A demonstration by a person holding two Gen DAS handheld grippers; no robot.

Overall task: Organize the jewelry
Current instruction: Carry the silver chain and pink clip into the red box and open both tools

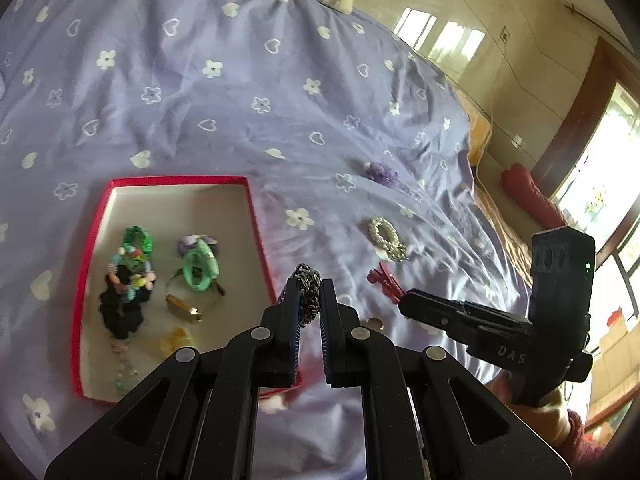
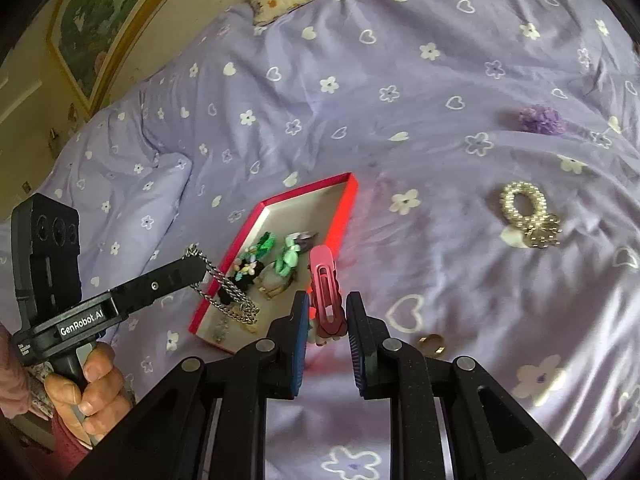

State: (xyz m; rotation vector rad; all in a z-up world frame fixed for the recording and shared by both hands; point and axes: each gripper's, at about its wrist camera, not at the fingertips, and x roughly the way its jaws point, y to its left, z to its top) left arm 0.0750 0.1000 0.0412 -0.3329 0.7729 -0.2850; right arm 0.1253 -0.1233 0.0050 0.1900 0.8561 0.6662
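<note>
My left jaws hide the near corner of the box and most of the chain. Right of the right jaws, a small gold piece blurs; possibly earrings, I can't tell.

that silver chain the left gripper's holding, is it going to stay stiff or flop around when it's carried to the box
Likely floppy: the silver chain hangs in loose loops below the left gripper, whose jaws pinch only one section. It will probably swing in transit and pile up when released into the red box. Metal links suggest some weight for its size.
</note>
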